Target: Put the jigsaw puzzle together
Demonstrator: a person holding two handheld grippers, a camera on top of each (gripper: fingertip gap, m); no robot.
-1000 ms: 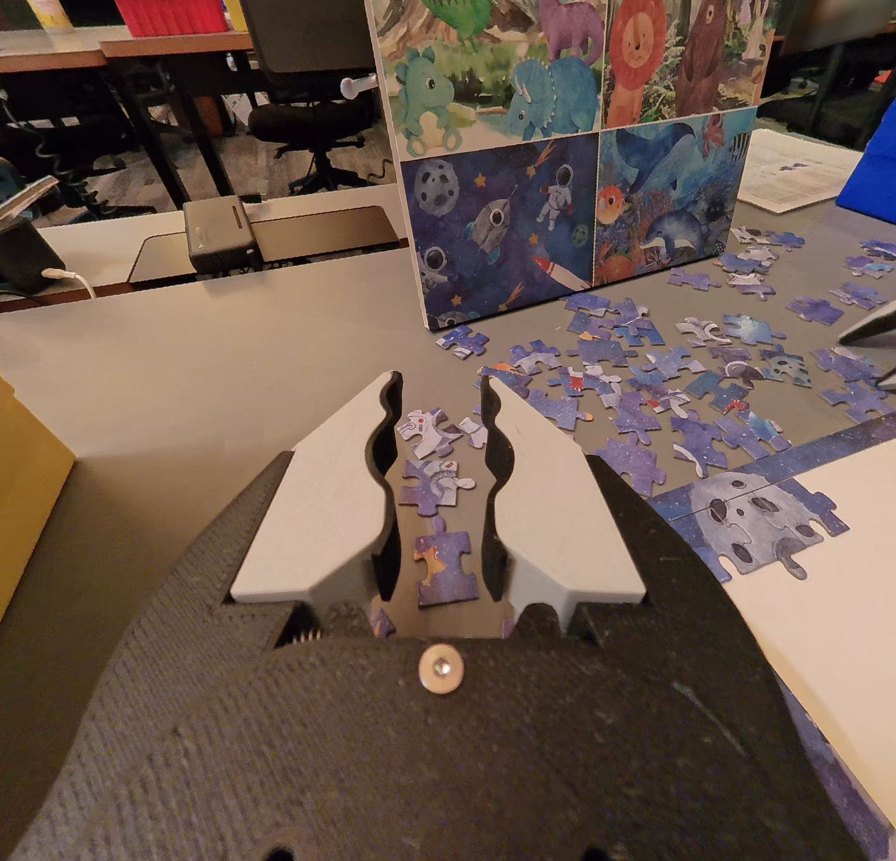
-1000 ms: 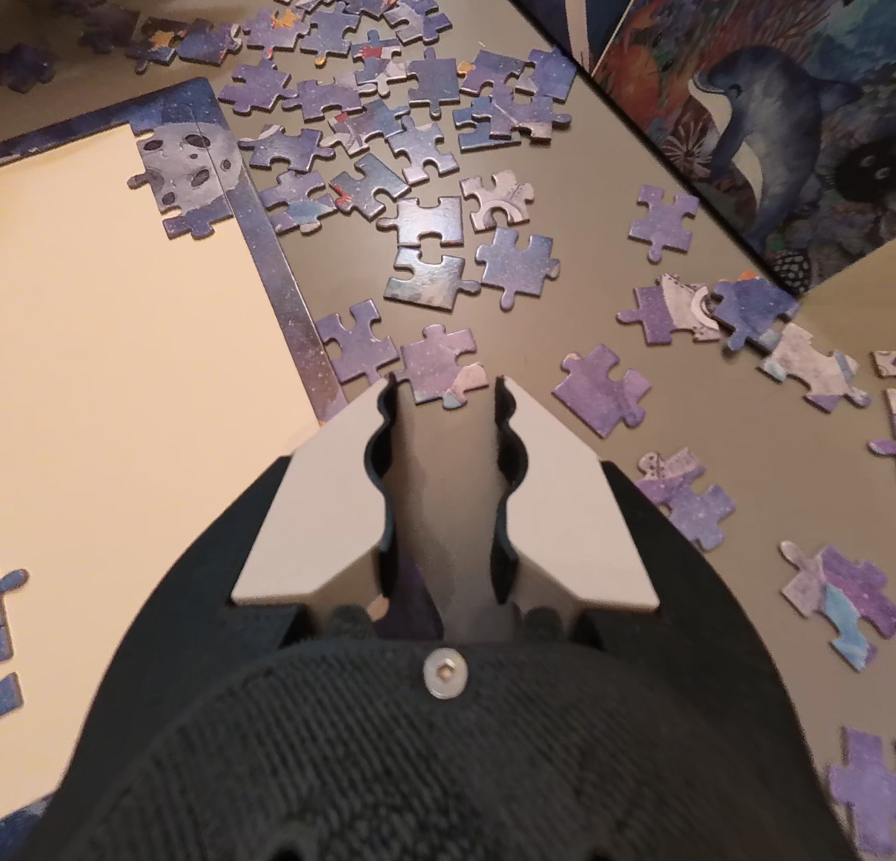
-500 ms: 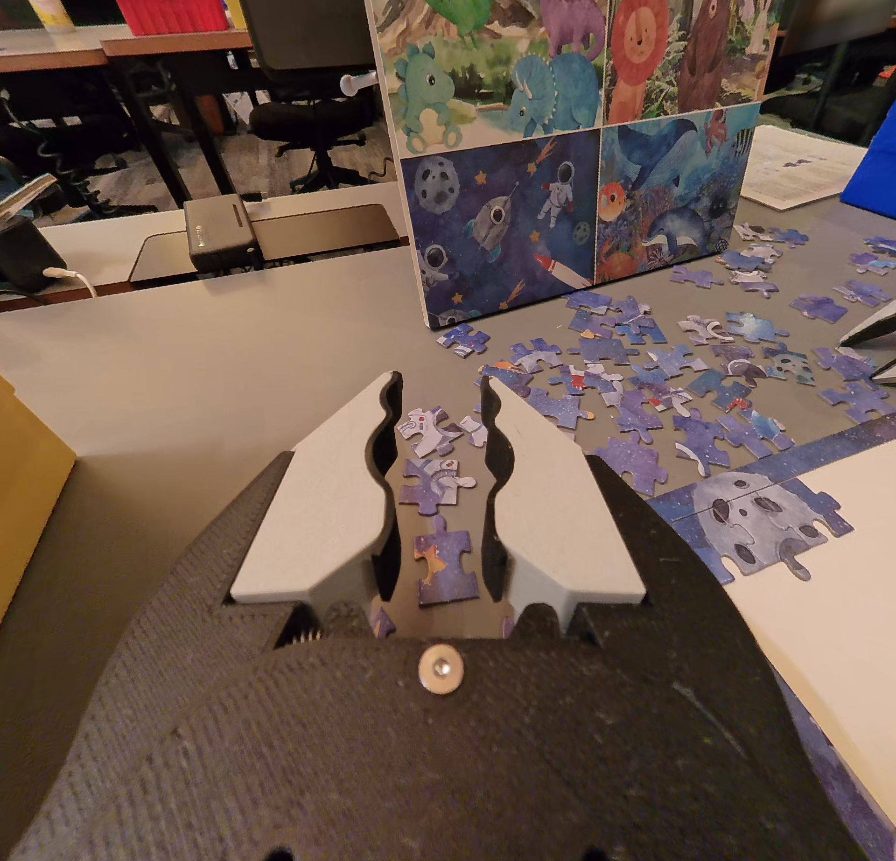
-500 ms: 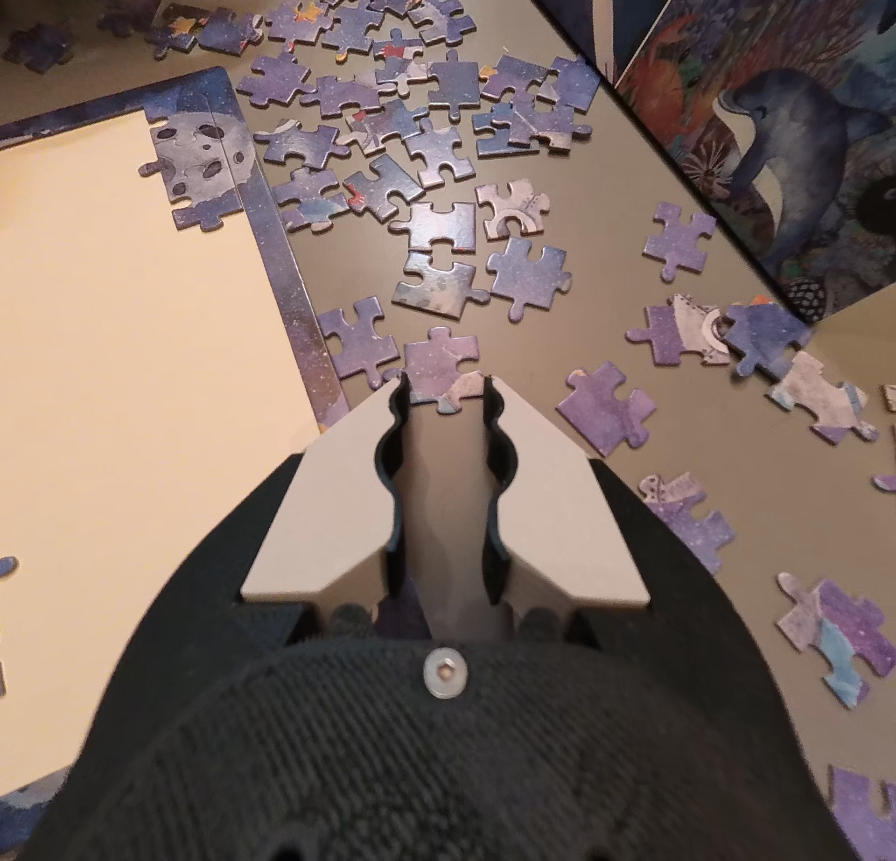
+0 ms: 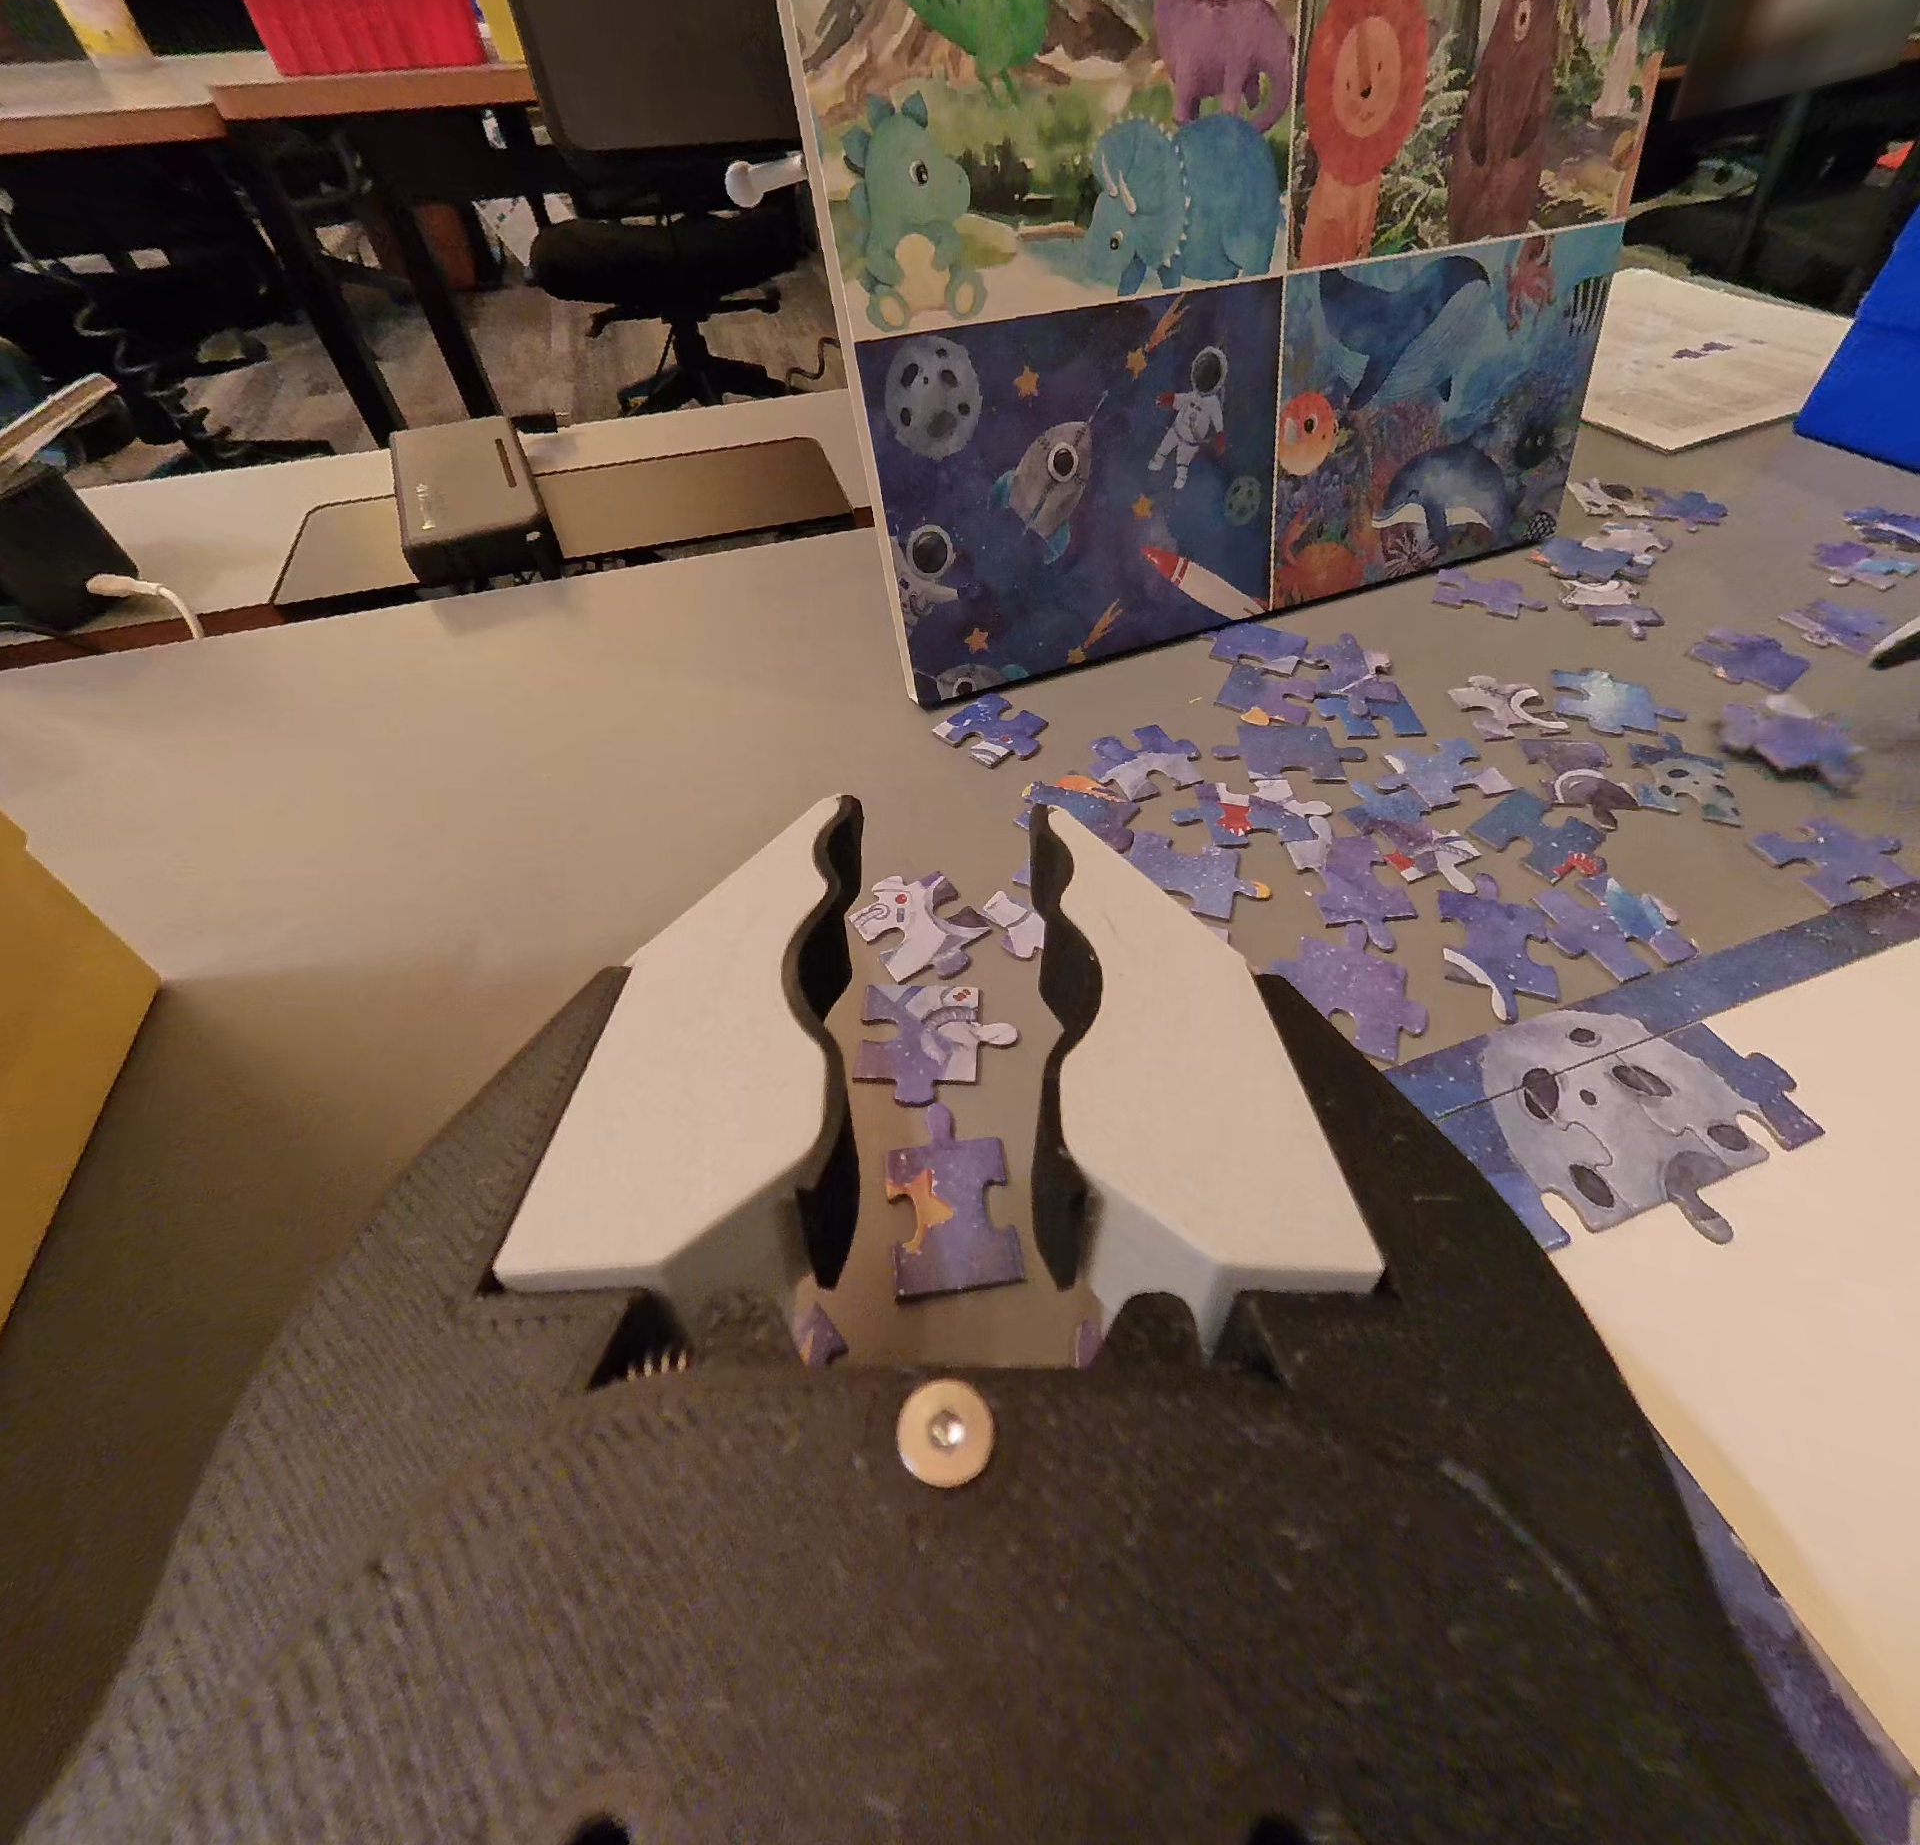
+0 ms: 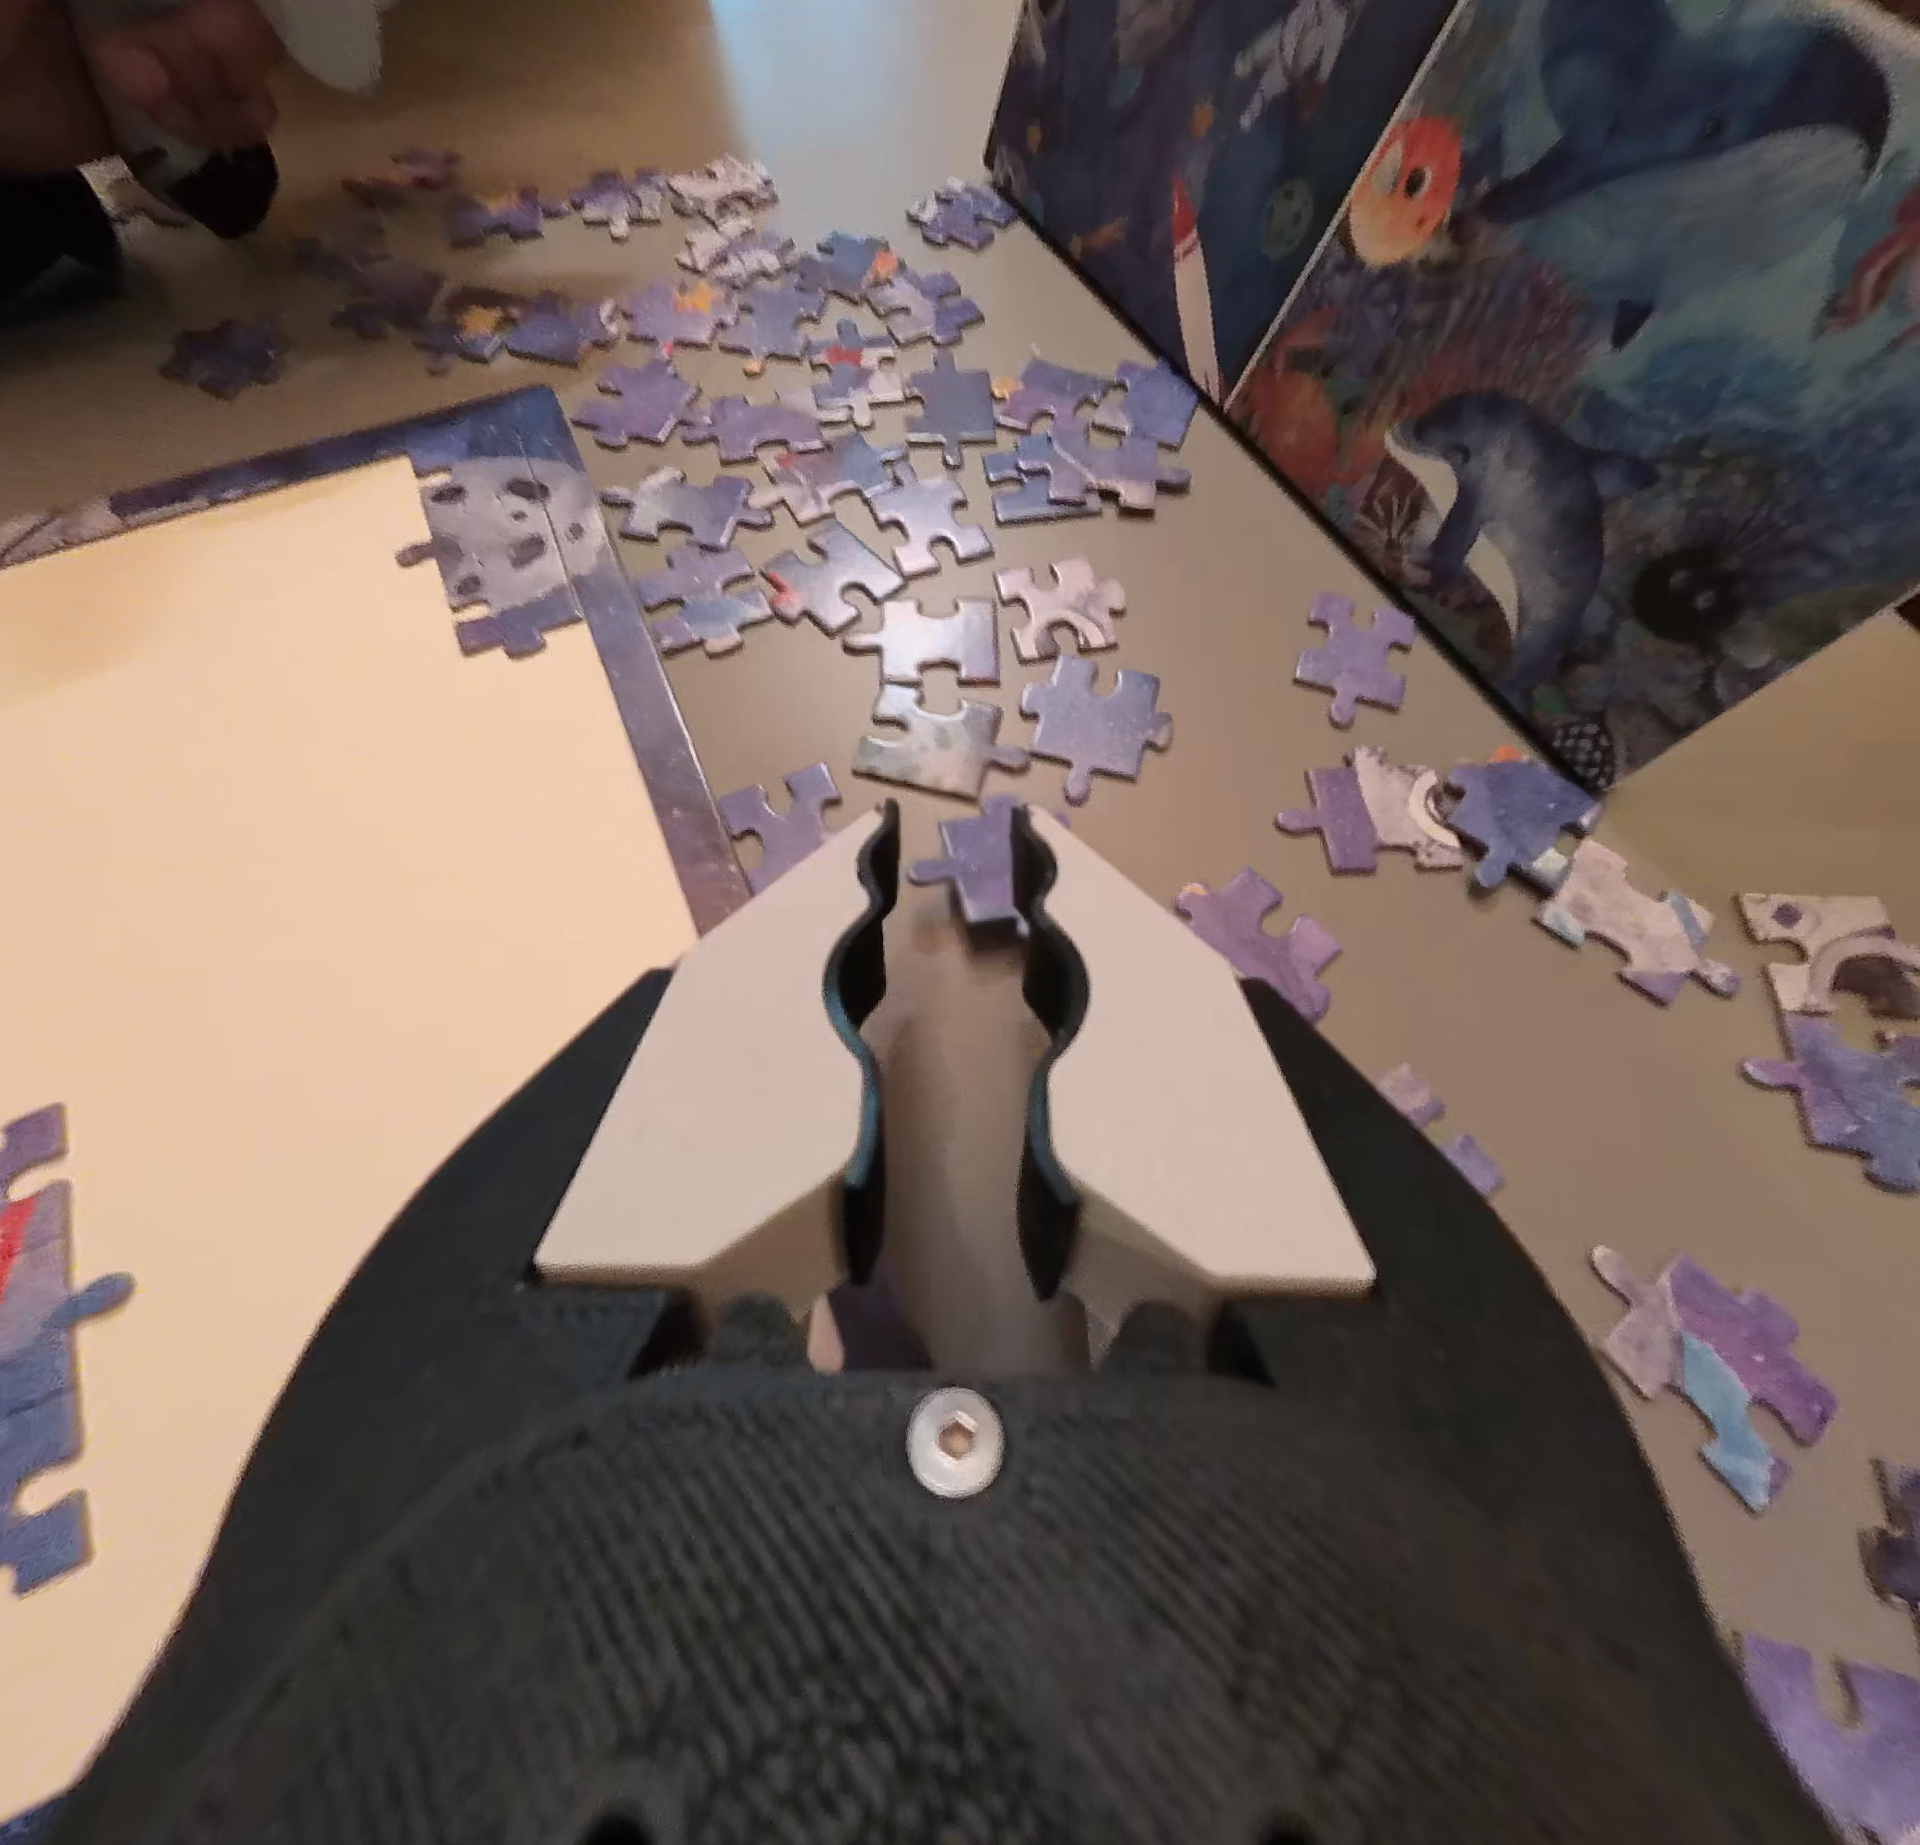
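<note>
Purple puzzle piece (image 6: pixel 977 865), tilted between the right gripper's (image 6: pixel 956 829) narrowed fingers with a firm grip not to be told, could be flicked onto the counter (image 6: pixel 1236 590) if squeezed askew, while nothing was held by the left gripper's (image 5: pixel 945 829) parted fingers.

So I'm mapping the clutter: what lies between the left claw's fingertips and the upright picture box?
In the left wrist view, mostly bare grey table; one loose blue puzzle piece lies at the foot of the picture box, ahead of the left claw.

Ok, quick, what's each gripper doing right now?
Left gripper: open, holding nothing.
Right gripper: fingers close around a purple puzzle piece; firm hold cannot be told.
</note>
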